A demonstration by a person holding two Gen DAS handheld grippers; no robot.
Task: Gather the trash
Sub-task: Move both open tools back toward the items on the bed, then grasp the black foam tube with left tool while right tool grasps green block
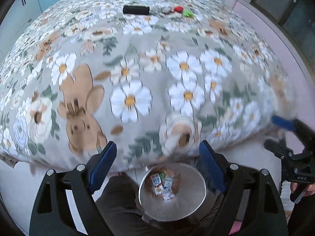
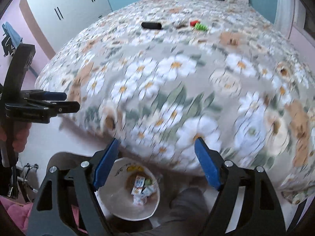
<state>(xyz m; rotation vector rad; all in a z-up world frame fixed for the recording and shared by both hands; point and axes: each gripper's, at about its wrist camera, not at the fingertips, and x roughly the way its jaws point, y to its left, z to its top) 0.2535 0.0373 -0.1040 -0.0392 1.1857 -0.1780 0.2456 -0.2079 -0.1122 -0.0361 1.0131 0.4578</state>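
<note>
Here, in the left wrist view, the left gripper point(image 1: 156, 163) fills the lower part of the frame, its blue-padded jaws standing wide apart with nothing between them and touching nothing; below the gap, at bottom centre, sits the trash bin point(image 1: 196, 202), round and pale-walled, with small cartons point(image 1: 163, 183) lying at its bottom; their blue print is too small and blurred to read; a dark trouser leg point(image 1: 118, 200) shows just left of the bin; the floral bedspread point(image 1: 137, 68), daisies and brown rabbits, covers most of the frame, smeared towards the right; at upper centre a black cylinder point(image 1: 136, 10) lies on the bed, with a red piece point(image 1: 178, 9) and a green piece point(image 1: 188, 13) near it to the right, what they are unclear; at the right edge the right gripper point(image 1: 279, 133) is seen side-on and partly cut off, letters on its black body unreadable.

In the right wrist view, heavily blurred, the right gripper point(image 2: 156, 162) likewise has its jaws spread wide, empty and clear of everything; the bin point(image 2: 118, 204) lies at lower centre, partly hidden behind the left-hand jaw, the cartons point(image 2: 140, 189) inside, their labels illegible; the black cylinder point(image 2: 151, 25), red piece point(image 2: 194, 22) and green piece point(image 2: 201, 27) sit at upper centre; the left gripper point(image 2: 72, 101) juts in from the left edge, its jaws edge-on.
</note>
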